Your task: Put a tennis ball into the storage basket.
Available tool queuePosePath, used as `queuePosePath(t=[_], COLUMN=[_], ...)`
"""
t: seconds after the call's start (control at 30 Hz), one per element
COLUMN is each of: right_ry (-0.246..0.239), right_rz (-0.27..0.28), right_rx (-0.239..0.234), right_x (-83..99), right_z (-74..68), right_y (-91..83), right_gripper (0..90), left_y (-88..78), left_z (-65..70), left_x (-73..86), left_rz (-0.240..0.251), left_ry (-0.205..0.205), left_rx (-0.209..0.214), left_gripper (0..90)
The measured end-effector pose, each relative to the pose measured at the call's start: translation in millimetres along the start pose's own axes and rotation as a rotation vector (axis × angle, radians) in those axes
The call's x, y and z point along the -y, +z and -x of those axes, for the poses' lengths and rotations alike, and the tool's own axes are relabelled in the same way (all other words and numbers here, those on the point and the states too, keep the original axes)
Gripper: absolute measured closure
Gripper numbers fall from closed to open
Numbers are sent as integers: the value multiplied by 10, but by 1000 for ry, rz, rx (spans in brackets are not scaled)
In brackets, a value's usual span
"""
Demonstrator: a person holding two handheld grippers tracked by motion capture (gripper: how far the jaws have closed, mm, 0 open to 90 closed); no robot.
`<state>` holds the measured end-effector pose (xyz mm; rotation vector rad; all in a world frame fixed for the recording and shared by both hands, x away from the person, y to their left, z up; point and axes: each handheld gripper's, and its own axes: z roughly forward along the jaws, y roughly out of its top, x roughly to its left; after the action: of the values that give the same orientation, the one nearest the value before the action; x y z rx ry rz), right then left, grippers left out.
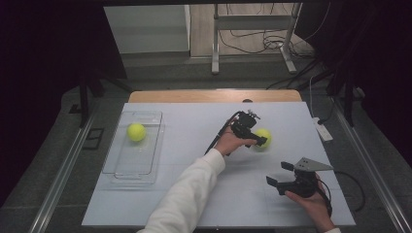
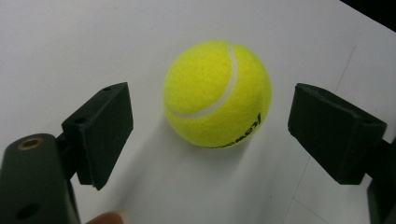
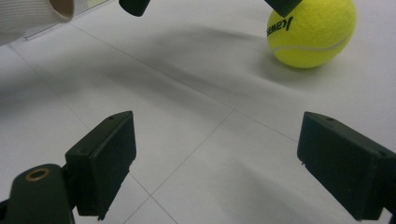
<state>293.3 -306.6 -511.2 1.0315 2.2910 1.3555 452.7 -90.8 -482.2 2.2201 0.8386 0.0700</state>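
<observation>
The left gripper (image 2: pixel 210 135) stands with its jaws wide apart and grips nothing. The fuzzy yellow-green tennis ball (image 2: pixel 217 93) rests on the white table surface (image 2: pixel 70 46) between the jaws, clear of both pads. The right gripper (image 3: pixel 217 163) sits nearer the person, well apart from that ball, jaws spread wide and empty. A second yellow-green tennis ball (image 1: pixel 136 131) lies in the clear plastic rectangular tray (image 1: pixel 131 167), far to the left of both grippers.

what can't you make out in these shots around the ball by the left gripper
- Ball: its printed word, left gripper view, curves under the ball; in the right gripper view, a jaw tip cuts it off.
- Left gripper: high view, too small to judge its gap to the ball.
- Tray: high view, clear walls barely visible.
</observation>
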Motion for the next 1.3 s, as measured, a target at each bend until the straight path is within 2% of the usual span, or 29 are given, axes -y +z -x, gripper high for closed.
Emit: queuePosePath(t=[0.77,1.0,1.3], right_ry=[1,1,2], right_rz=[0,1,4], right_rx=[0,0,0], right_x=[3,3,4], right_z=[6,6,9], right_y=[-4,-5,-10], right_gripper=[125,125,125], left_y=[187,217,272], left_z=[-3,27,52], left_x=[-45,-72,-85], left_rz=[-12,-22,-31], left_ry=[-16,0,-1], left_rx=[11,12,10], left_gripper=[149,148,146])
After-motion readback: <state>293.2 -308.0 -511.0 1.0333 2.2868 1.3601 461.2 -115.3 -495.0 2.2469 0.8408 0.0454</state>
